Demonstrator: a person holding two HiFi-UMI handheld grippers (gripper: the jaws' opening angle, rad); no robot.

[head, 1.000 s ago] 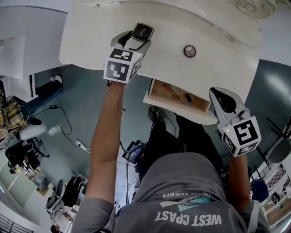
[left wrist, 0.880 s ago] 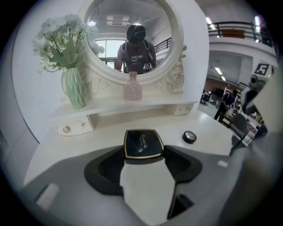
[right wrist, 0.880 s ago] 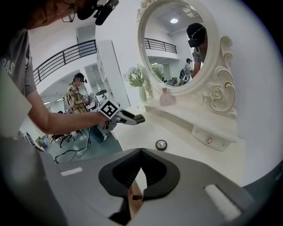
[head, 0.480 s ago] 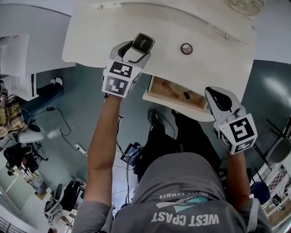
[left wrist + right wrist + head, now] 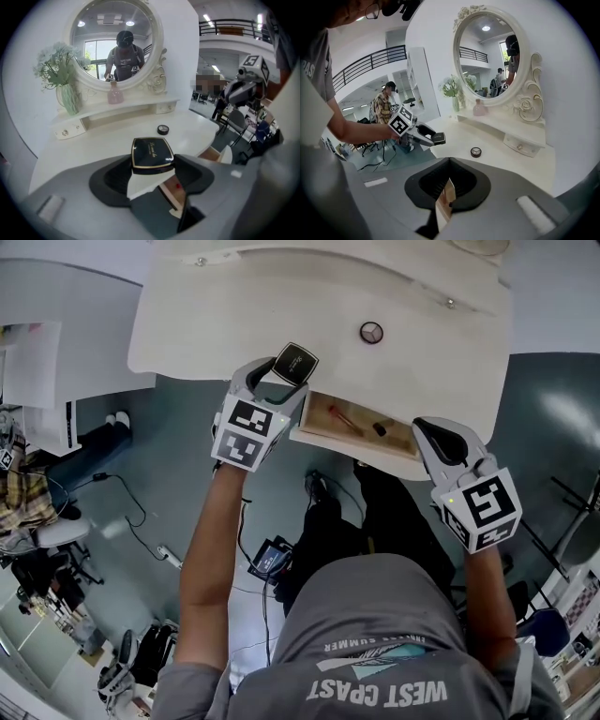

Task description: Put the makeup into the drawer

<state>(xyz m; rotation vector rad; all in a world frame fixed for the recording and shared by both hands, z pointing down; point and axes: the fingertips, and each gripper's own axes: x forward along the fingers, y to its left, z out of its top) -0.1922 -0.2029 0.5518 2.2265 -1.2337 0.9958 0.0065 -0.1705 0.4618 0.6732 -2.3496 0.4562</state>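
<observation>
Your left gripper (image 5: 289, 382): clenched on the black compact (image 5: 295, 363), over the near edge of the table (image 5: 216, 324). Open drawer (image 5: 323, 416) just beside it, at 4 o'clock in the head view, long axis running 10-to-4. Right gripper (image 5: 439, 442): pinched closed, empty, at the drawer's far end. Left is nearer; likely a short carry.
</observation>
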